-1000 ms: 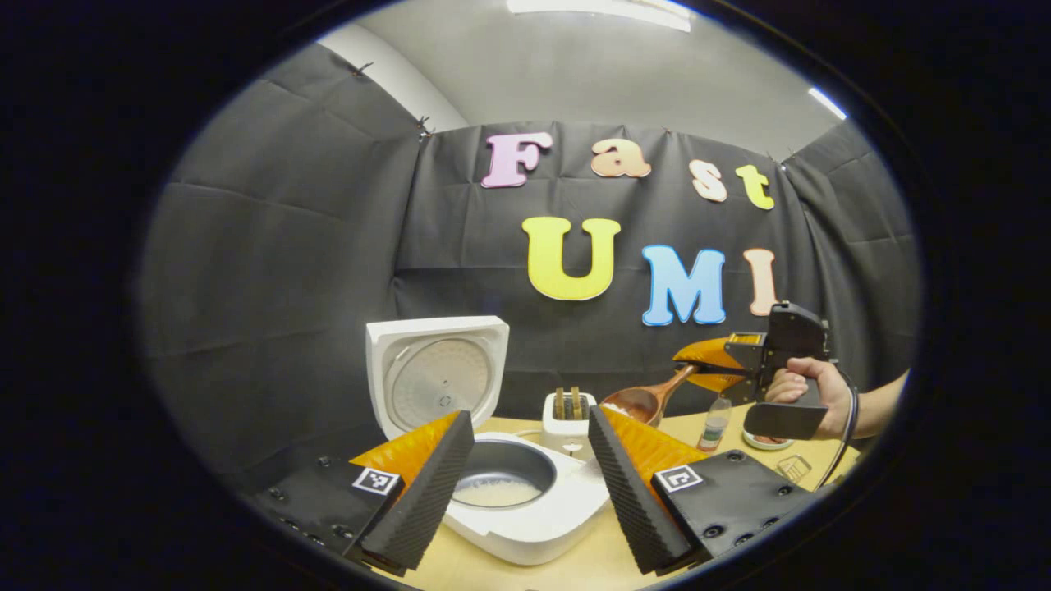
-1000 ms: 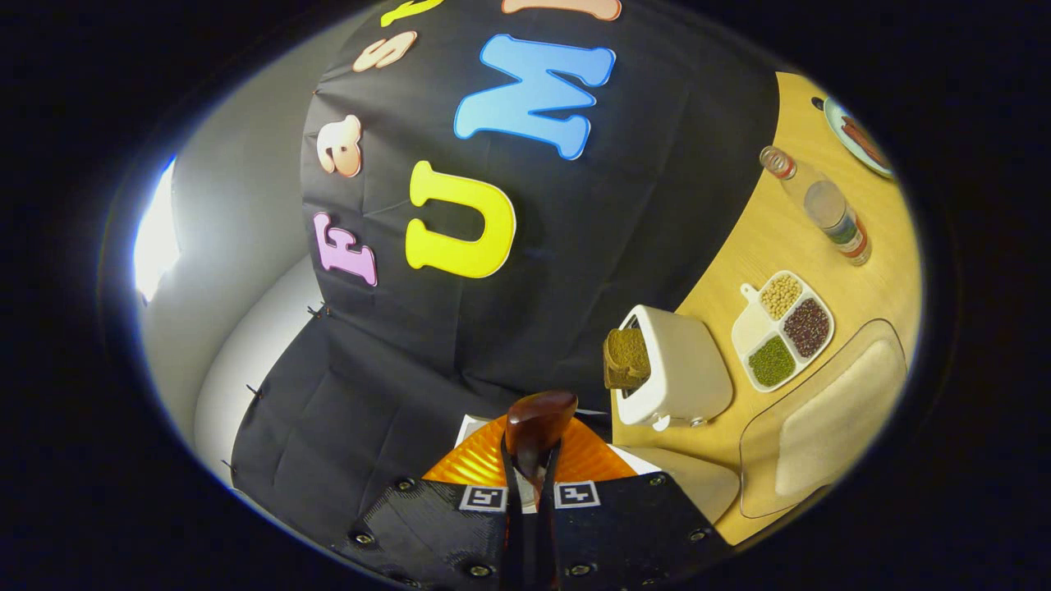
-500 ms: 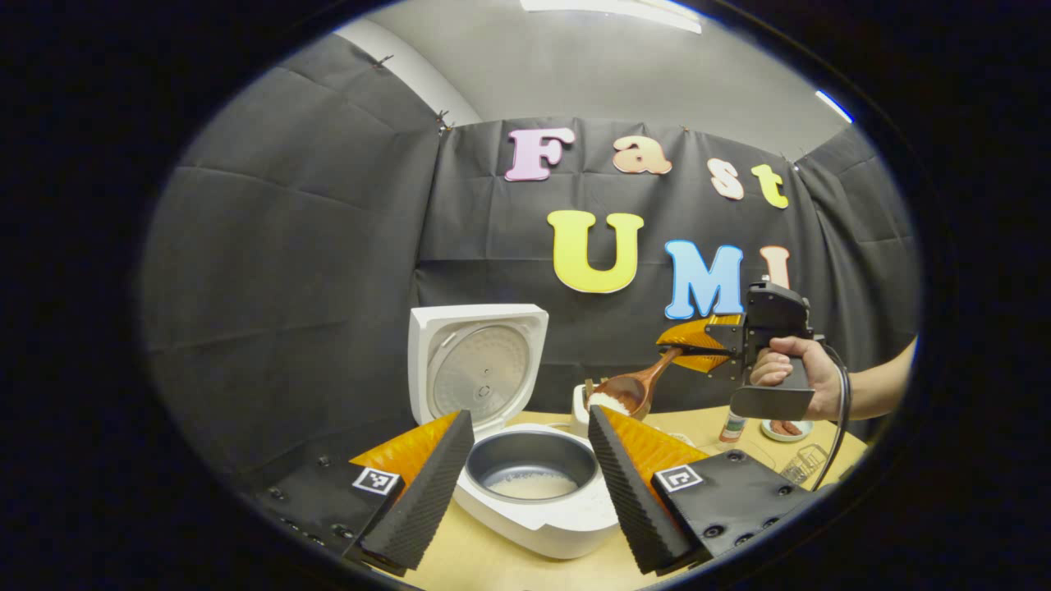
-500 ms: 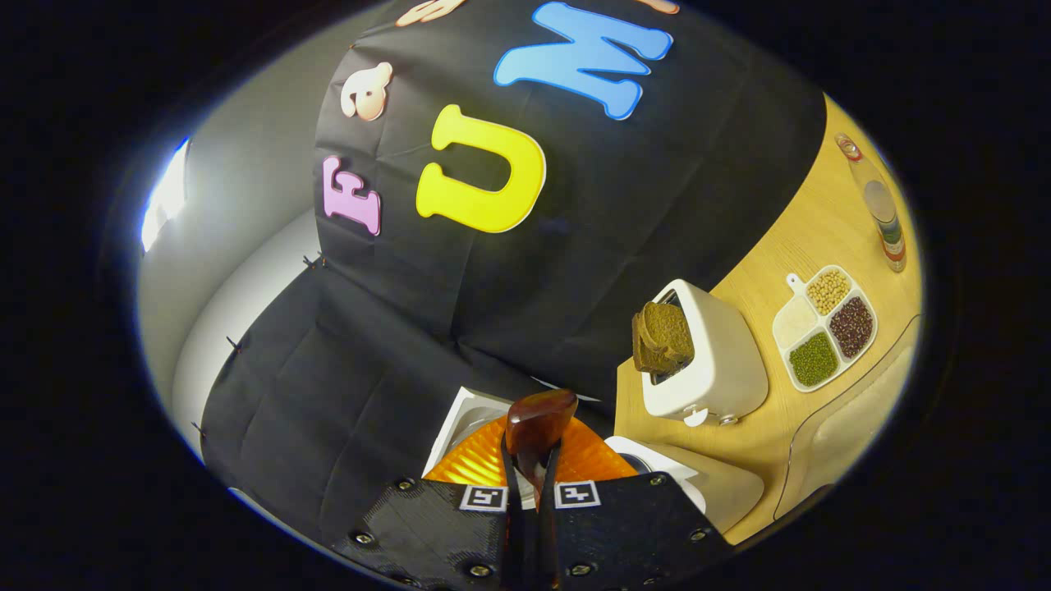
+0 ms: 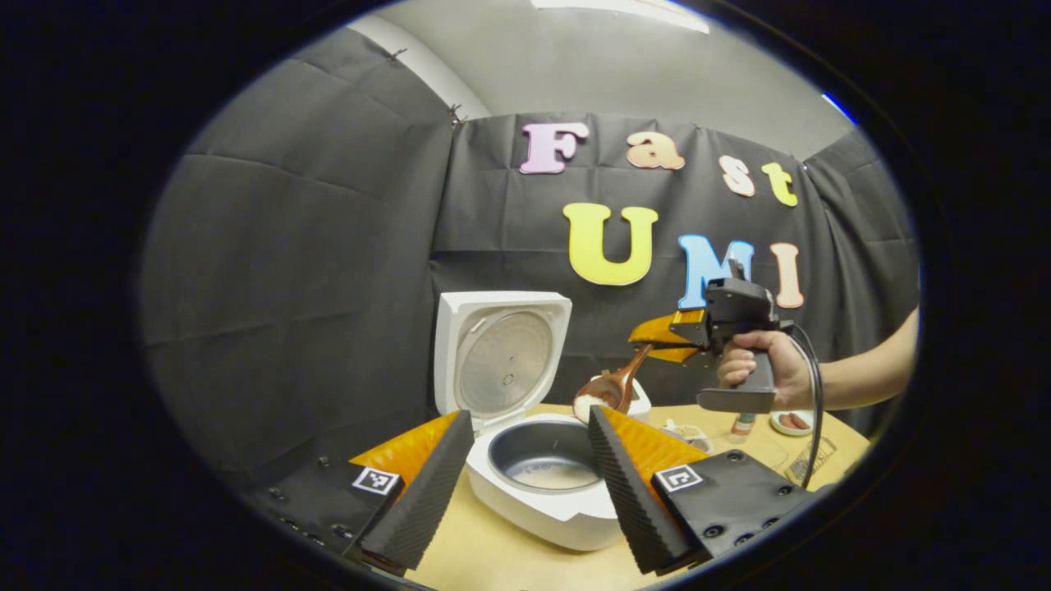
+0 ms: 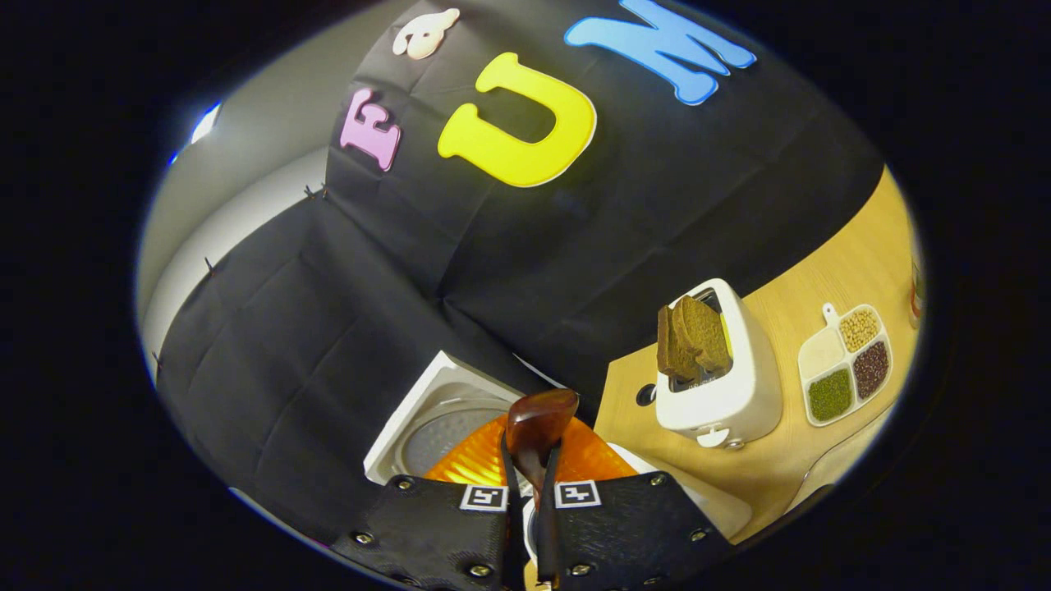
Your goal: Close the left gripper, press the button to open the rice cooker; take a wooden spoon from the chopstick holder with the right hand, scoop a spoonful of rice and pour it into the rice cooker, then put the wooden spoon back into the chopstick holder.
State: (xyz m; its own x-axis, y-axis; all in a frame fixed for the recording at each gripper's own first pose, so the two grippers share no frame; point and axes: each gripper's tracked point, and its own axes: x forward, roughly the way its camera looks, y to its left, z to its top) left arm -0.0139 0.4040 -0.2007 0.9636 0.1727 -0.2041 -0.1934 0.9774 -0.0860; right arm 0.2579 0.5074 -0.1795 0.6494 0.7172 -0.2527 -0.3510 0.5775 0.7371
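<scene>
Right gripper (image 5: 657, 338) clamps the wooden spoon (image 5: 609, 389), rice-laden, above the open rice cooker (image 5: 542, 484); left gripper (image 5: 525, 484) gapes wide before it

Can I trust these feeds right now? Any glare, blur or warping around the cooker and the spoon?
Left gripper view: sharp and evenly lit; fisheye bends the wall seams, soft sheen on the rice cooker inner lid, rice on the wooden spoon readable. Right gripper view: tilted, table slanting; bright glare patch at upper left; spoon bowl close to the lens, slightly soft, with a highlight; toaster crisp.
</scene>
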